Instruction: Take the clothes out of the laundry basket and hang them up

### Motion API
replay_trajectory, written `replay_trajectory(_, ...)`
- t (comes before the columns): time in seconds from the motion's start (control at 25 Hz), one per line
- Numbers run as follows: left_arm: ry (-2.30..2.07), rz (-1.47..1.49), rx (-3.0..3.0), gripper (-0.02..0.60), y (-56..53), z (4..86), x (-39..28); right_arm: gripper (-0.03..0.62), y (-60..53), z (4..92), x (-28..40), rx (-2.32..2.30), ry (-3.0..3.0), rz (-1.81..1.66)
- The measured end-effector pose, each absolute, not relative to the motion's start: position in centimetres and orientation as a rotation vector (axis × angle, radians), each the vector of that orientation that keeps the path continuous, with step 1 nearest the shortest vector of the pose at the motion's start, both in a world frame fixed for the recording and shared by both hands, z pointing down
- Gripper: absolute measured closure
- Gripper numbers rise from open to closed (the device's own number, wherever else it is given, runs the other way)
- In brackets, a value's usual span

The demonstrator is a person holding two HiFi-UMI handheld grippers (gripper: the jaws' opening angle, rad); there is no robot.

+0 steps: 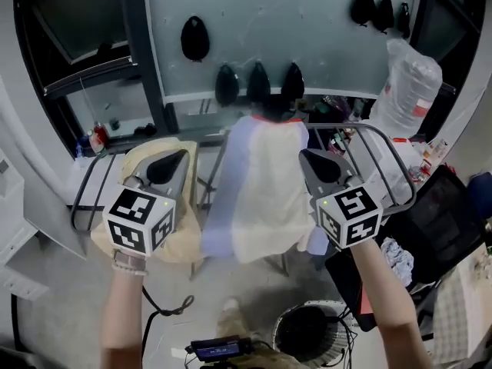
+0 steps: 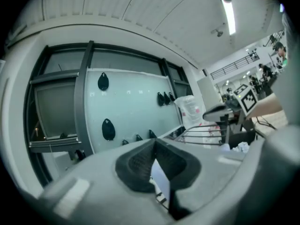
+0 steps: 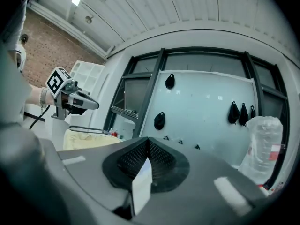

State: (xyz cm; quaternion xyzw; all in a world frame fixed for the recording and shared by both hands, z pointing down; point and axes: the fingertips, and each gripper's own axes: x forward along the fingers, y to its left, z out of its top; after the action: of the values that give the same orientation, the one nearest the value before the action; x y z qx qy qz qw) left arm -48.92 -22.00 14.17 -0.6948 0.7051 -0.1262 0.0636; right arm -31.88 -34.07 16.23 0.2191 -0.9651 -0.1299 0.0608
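Head view: one pale shirt (image 1: 261, 191) held up at two spots.
Left gripper (image 1: 181, 157) squeezed shut on a bit of the pale shirt; spread wide in the middle, top edge going left to right, same reach from both; right gripper (image 1: 307, 158) squeezed shut on another bit. Drying rack (image 1: 388, 156) just past it, basket (image 1: 280, 323) down below.

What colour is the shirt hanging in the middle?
The shirt is pale purple and cream, reddish at the neck; best in the head view.
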Motion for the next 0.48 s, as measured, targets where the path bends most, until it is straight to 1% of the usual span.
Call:
replay_trajectory(0.28, 2.072, -0.459, -2.122, 0.589, -15.0, 15.4, -44.8, 0.592, -26.1, 17.7, -28.9, 0.630, -2.893, -0.455)
replay_trajectory(0.48, 2.059, -0.488, -2.146, 0.589, -10.9, 17.7, -43.9, 0.591, -21.5, 19.8, -28.1, 0.628, -2.876, -0.464)
